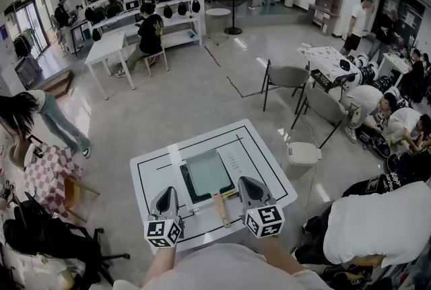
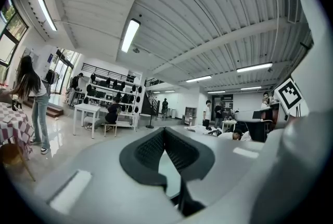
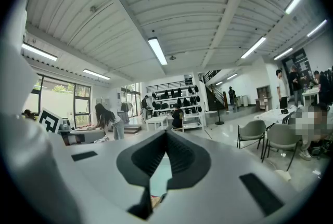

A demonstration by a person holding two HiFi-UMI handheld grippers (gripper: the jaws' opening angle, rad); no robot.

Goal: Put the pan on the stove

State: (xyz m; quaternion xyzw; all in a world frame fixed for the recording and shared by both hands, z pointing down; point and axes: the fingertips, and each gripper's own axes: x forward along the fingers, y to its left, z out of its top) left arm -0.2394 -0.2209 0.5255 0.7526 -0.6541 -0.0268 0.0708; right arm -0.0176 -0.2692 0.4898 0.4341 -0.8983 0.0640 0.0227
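Observation:
A square grey pan (image 1: 206, 172) with a wooden handle (image 1: 220, 208) lies flat on the black stove (image 1: 184, 190) in the middle of the white table (image 1: 259, 154). The handle points toward me. My left gripper (image 1: 168, 190) hovers just left of the handle, over the stove's near left corner, with nothing in it. Right of the handle, by the pan's near right corner, is my right gripper (image 1: 243, 180), also holding nothing. In the left gripper view the left gripper (image 2: 165, 131) has its jaws together, with the pale pan (image 2: 167, 176) below. The right gripper (image 3: 166, 132) looks the same, above the pan (image 3: 158, 179).
Black lines mark the tabletop. Two grey chairs (image 1: 286, 77) stand beyond the table on the right, with a white bin (image 1: 303, 153) beside it. People sit on the floor at the right (image 1: 377, 107). A checkered table (image 1: 44, 174) and a wooden stool (image 1: 75, 193) stand to the left.

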